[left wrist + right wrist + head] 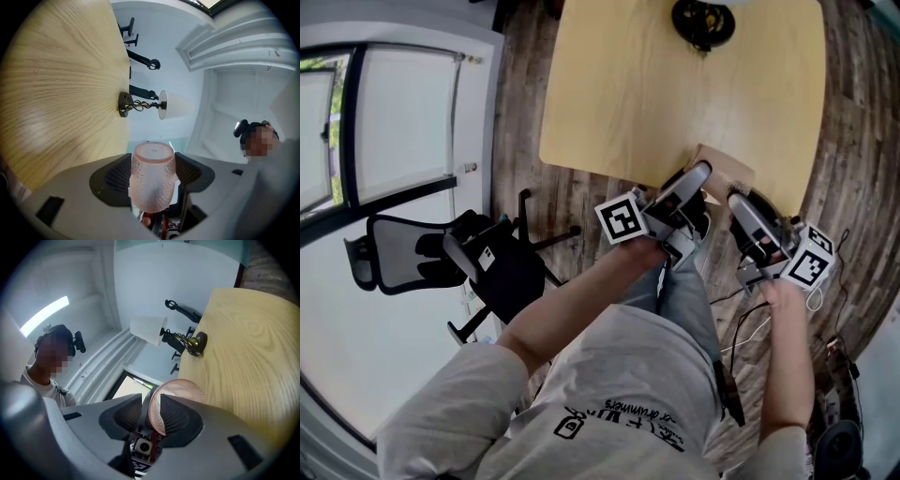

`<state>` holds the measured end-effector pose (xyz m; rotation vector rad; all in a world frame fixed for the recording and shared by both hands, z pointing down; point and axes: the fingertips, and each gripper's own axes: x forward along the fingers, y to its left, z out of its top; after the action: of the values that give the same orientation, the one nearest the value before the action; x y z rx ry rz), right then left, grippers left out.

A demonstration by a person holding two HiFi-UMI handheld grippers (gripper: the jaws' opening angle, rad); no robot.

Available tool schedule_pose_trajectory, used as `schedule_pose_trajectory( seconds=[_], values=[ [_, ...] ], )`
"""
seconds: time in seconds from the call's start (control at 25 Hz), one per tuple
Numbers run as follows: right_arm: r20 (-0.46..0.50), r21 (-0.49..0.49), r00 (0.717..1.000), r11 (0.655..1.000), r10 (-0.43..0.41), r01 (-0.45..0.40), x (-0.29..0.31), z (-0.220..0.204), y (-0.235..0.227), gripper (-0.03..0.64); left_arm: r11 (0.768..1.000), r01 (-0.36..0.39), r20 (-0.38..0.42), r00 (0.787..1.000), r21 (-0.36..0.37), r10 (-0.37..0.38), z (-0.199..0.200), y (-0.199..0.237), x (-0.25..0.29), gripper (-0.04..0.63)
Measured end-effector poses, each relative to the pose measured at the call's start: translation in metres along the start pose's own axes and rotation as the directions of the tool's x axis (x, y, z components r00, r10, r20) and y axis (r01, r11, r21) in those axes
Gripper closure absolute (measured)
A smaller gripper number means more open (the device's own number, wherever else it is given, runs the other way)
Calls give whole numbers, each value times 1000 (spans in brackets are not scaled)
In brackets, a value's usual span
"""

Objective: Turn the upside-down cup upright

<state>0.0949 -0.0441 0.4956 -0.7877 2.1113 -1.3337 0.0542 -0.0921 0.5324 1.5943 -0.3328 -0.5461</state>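
The light wooden bench [675,94] fills the head view toward 12 o'clock. At its near edge, about 6 o'clock, the grey left gripper [701,174] sits at 9 o'clock of the grey right gripper [738,202]. The left fingers [117,176] are clenched on the sides of the pink, dimpled, translucent plastic cup [152,176], its closed base pointing away from that gripper, while the right fingers [180,416] stand released, with the cup's open rim in their gap.
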Motion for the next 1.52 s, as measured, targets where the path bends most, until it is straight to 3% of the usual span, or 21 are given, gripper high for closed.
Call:
schedule_pose_trajectory(
  seconds=[0.2,0.6,0.76,0.96,1.16,1.32,1.52],
  values=[
    [-1,28,1000,1000,5,-5,-2,-1,-2,571,1000,-1,-13,1000,12,1,-6,-1,0,304],
    [22,70,998,996,52,-53,0,5,5,584,997,57,-28,998,57,-55,-4,-9,2,301],
    [12,69,999,997,36,-36,0,9,4,586,990,59,-71,996,132,-50,-4,-13,3,299],
    [-44,30,999,999,-20,21,-1,12,2,586,969,19,-125,992,247,13,-6,-9,1,298],
    [-118,-21,989,995,-94,93,-3,10,-7,586,926,-36,-179,978,377,111,-7,1,-6,298],
    [-242,-147,948,973,-208,176,-4,-1,-18,586,872,-59,-216,959,486,186,-8,9,-10,298],
    [-397,-413,823,880,-406,235,-5,-20,-33,586,827,-61,-237,944,559,230,-10,13,-12,319]
  ],
)
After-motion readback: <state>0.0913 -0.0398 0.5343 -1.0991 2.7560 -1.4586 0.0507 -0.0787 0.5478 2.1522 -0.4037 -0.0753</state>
